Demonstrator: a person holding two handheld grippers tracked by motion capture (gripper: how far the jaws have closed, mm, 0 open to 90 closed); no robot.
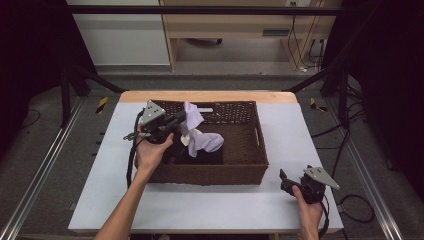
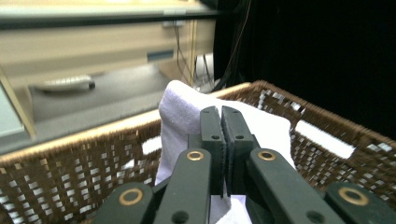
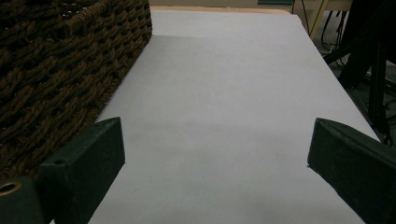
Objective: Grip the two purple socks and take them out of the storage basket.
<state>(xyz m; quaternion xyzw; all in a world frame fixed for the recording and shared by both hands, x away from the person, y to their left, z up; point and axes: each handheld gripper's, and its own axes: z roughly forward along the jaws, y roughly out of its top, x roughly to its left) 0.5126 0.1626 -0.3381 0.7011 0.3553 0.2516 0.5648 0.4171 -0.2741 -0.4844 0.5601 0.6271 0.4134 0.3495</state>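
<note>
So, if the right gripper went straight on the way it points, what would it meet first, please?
Probably nothing: the right gripper faces bare table, with the basket off to its side.

Brown woven basket (image 1: pixel 240 150), lilac cloth (image 1: pixel 200 135), white table (image 1: pixel 290 150).

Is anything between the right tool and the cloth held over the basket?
Yes. The basket's near right wall stands between the open right tool and the lilac cloth, which the left tool grips above the basket.
</note>
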